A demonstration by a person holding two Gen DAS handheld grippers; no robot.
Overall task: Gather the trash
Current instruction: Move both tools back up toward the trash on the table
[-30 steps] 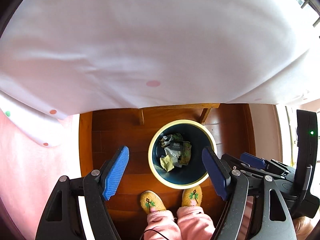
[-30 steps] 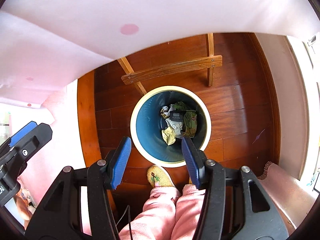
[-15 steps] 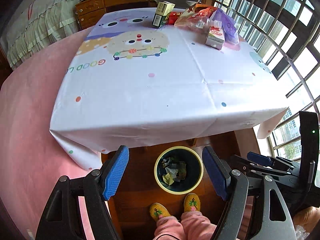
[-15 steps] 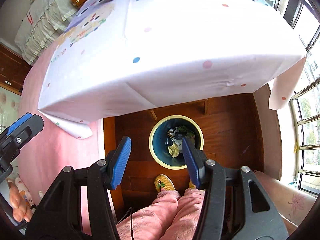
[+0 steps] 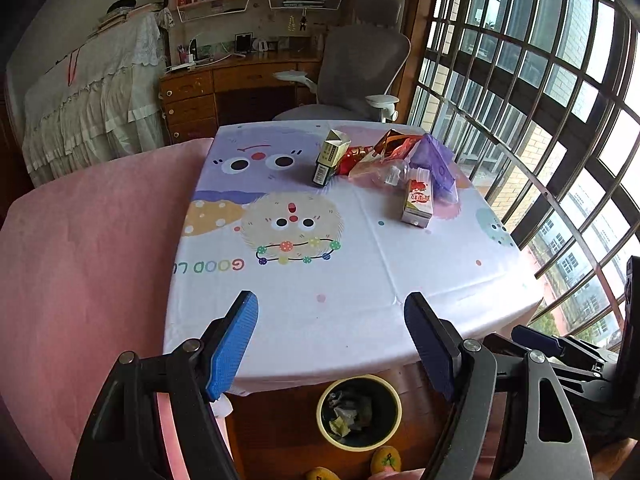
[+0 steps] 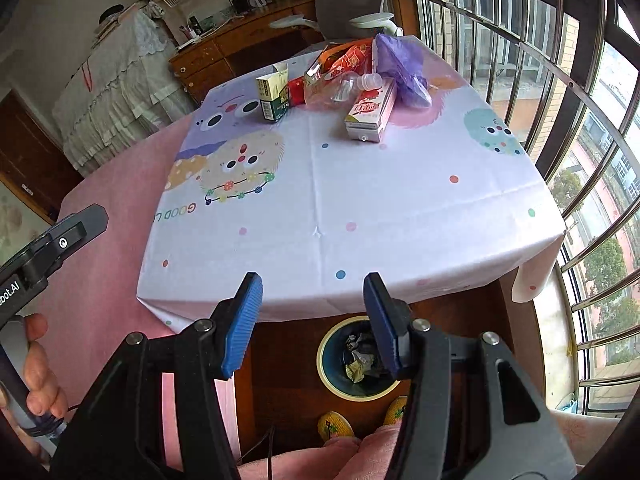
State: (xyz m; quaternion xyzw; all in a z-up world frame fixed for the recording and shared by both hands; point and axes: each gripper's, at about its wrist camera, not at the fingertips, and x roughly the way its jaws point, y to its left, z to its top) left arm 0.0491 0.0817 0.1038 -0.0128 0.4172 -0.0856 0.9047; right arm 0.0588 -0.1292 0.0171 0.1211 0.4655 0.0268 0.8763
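Below the near table edge, a cream-rimmed, dark blue bin [image 5: 359, 411] holds crumpled scraps; left gripper [image 5: 331, 344] and right gripper [image 6: 313, 321] hover above, jaws spread and empty. At the tablecloth's [image 6: 360, 200] far end lie a red-and-white carton [image 6: 370, 112], a green box [image 6: 273, 96], orange wrappers [image 6: 340, 62] and a purple bag [image 6: 400, 64].

The tablecloth [image 6: 360, 200] is white with coloured dots and pastel cartoon monsters. On it lie a green-and-white carton [image 6: 273, 98], a red-and-white carton [image 6: 370, 114] and a purple bag [image 6: 400, 66]. The bin [image 6: 326, 364] is blue inside with a cream rim; the floor [image 6: 280, 380] is dark red-brown wood.
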